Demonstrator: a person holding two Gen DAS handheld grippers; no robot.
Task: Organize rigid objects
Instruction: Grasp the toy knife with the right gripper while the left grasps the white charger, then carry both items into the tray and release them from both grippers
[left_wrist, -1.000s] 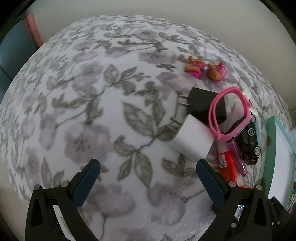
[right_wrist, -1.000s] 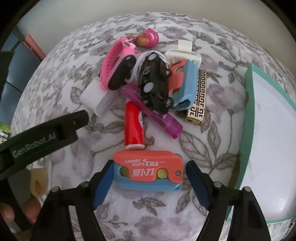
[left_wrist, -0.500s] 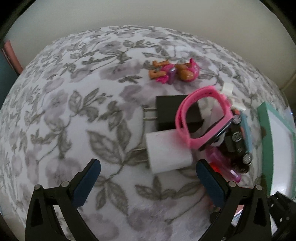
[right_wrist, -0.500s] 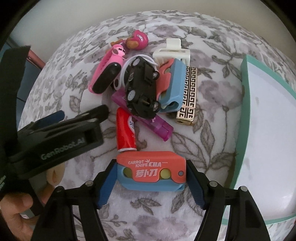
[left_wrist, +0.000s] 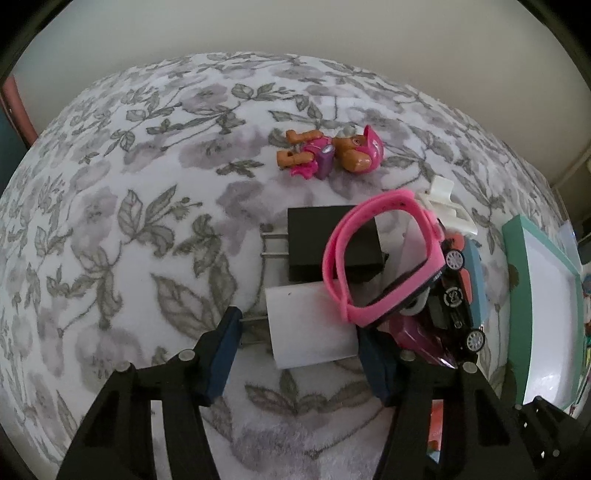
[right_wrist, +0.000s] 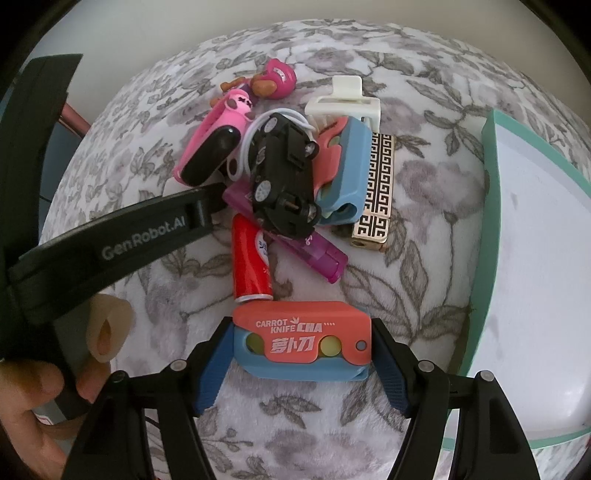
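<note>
Squeezing squarely on the flat sides matters here: the left tool (left_wrist: 299, 354) has just been closing around the white charger (left_wrist: 308, 326), whose prongs point left at the near pad, so that pad seems to meet metal, not plastic, though contact is hard to judge. The charger lies between its pads, under the pink watch band (left_wrist: 384, 254). The right tool (right_wrist: 301, 356) is clamped on the carrot knife toy (right_wrist: 303, 339), left of the teal tray (right_wrist: 491, 206).
</note>
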